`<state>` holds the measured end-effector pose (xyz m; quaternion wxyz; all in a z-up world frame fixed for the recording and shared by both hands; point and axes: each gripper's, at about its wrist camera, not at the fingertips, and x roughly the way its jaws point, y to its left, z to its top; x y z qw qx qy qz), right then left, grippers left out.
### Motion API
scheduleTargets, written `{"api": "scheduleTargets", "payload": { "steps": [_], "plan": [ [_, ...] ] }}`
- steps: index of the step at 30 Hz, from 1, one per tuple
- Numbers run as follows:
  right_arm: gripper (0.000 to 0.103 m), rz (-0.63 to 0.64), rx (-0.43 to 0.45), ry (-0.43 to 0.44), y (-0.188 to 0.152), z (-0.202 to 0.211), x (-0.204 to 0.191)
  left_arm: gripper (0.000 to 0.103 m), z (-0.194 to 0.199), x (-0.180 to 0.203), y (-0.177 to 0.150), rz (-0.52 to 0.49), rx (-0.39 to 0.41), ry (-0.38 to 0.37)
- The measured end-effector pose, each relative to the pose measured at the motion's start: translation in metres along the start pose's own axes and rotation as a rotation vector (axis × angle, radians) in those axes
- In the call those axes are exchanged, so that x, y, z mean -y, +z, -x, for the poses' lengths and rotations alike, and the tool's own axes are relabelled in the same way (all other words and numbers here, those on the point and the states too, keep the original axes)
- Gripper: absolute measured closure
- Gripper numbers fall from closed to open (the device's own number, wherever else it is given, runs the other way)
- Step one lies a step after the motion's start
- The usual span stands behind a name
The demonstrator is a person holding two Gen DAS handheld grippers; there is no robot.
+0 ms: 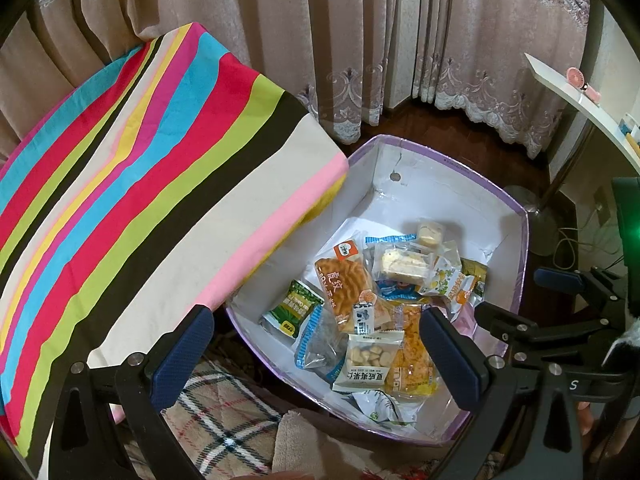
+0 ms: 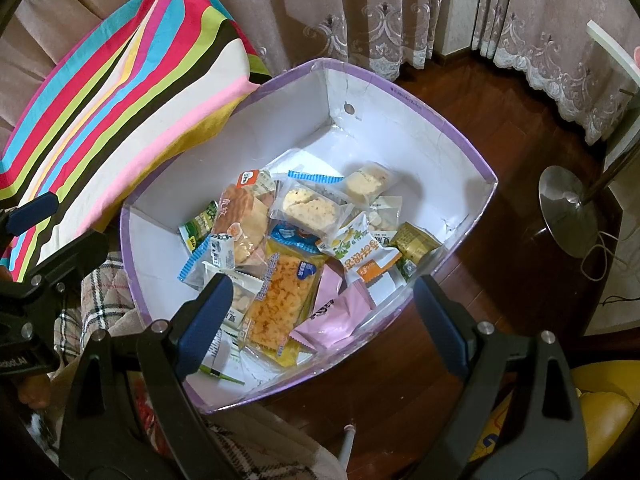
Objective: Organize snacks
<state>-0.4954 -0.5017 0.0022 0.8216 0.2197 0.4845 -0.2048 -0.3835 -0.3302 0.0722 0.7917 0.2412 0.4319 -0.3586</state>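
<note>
Crinkly plastic snack packets [image 2: 280, 300] in the purple-rimmed box [image 2: 452, 128] look light, slippery, crushable, so I'd pinch sealed edges; both my left claw [image 1: 316, 360] and right claw [image 2: 324, 320] gape wide, empty.

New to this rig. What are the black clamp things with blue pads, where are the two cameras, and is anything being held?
No robot arm here: a person holds a two-finger gripper in each hand, and each carries a fisheye camera looking forward along its fingers. One picture comes from the left gripper, the other from the right gripper; each also glimpses the other at its edge. The blue pads are the fingertips. Both grippers stand open and hold nothing, hovering over a white box with purple trim. In it lie wrapped snacks, among them a pink packet and a green packet. A striped cushion sits beside the box.
</note>
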Motion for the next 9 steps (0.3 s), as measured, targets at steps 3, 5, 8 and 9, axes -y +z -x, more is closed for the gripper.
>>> {"api": "scheduleTargets", "payload": {
  "steps": [3, 5, 8, 9],
  "plan": [
    [0.01, 0.0, -0.001, 0.001, 0.0005, -0.001, 0.0004, 0.0, -0.0001, 0.0, 0.0, 0.002, -0.002, -0.001],
    [0.01, 0.0, -0.002, 0.003, 0.0007, -0.0014, 0.0006, 0.0, -0.0004, 0.0003, -0.0001, 0.003, -0.004, -0.003],
    [0.01, 0.0, -0.001, 0.003, 0.0006, -0.0014, 0.0012, 0.0, 0.0001, 0.002, -0.0012, -0.002, 0.004, 0.018],
    [0.01, 0.0, -0.002, 0.004, 0.001, -0.0014, 0.0014, 0.0, 0.0002, 0.0029, -0.0016, -0.007, 0.004, 0.025]
  ]
}}
